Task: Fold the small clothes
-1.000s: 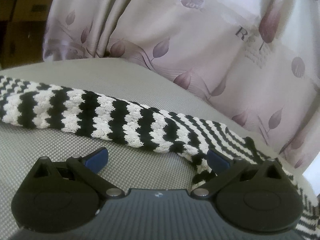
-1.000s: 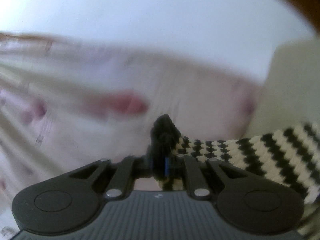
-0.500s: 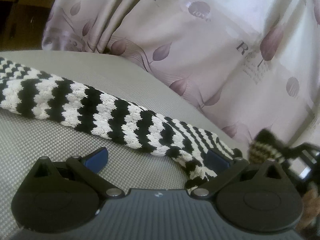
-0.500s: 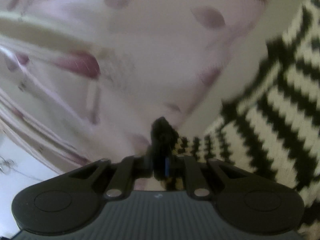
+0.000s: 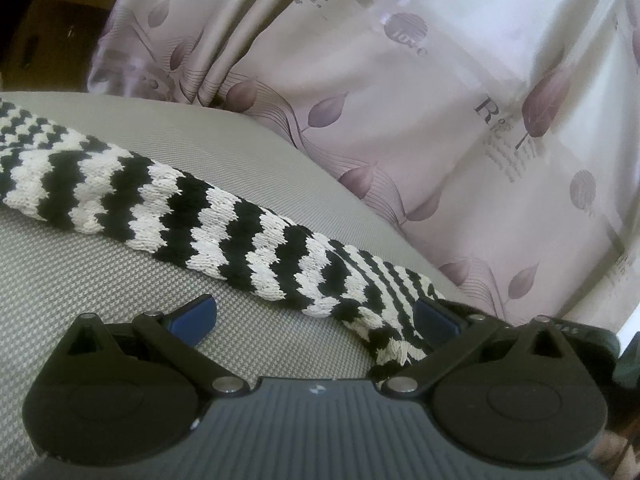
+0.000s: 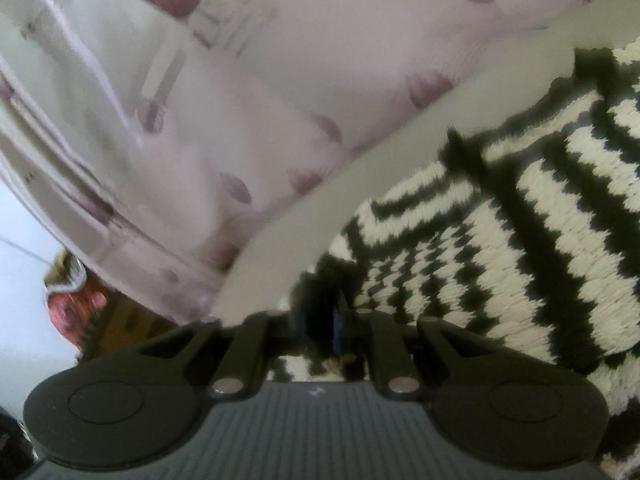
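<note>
The knitted garment [image 5: 224, 232] carried black and cream zigzag stripes, narrower toward the lower right of the frame. The surface [image 5: 100, 280] under it was a grey fine-checked weave. The curtain [image 5: 420, 100] was pale lilac with purple leaves and dark lettering. The left claw [image 5: 316, 316] was black with blue pads [image 5: 192, 314].

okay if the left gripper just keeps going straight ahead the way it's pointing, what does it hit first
Probably the striped knit garment, which lies across the grey surface just ahead of the open left gripper. The leaf-print curtain hangs farther back; depth is uncertain.
</note>
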{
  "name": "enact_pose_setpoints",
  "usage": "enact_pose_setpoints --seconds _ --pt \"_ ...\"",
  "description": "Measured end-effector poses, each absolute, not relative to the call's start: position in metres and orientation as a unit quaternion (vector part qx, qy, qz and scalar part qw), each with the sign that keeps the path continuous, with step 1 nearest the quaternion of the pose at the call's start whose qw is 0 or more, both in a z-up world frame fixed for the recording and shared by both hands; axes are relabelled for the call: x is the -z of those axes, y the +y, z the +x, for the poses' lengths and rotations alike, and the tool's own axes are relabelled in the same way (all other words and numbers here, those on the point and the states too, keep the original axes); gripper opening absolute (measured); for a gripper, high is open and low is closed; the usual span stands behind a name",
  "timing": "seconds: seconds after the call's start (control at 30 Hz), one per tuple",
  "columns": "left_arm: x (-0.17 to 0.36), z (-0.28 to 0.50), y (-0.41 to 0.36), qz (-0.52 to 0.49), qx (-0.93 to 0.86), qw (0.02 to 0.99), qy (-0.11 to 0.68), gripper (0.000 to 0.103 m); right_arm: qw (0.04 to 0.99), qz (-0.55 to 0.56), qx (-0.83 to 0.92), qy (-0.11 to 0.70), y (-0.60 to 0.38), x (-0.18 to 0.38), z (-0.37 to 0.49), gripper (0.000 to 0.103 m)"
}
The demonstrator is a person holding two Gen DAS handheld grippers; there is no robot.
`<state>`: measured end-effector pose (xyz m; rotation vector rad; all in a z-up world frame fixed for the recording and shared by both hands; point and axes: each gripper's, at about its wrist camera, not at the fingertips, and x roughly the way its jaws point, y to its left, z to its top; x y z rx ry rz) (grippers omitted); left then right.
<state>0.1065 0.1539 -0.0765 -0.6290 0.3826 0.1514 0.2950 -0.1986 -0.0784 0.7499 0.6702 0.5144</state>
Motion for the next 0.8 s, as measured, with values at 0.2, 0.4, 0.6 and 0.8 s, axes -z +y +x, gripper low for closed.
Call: enact_pose_setpoints --seconds 0.2,0.4,0.6,0.8 --pt "0.075 0.108 0.154 -0.306 -0.073 0.93 0.19 0.103 0.839 0.33 -0.268 0.338 -0.182 0.088 0.3 0.033" --pt "0.066 0.107 0.169 -0.327 -0.035 0.92 0.215 0.102 0.815 0.348 -0.299 0.355 -0.179 0.087 0.292 0.045" --pt "0.046 0.055 0.209 -0.347 -0.051 0.915 0.202 0.102 0.85 0.265 -0.374 0.261 -0.217 0.035 0.207 0.058" --pt "0.051 0.012 0.262 -0.431 -0.06 0.876 0.208 0.102 0.911 0.112 -0.321 0.232 -0.261 0.038 0.125 0.058"
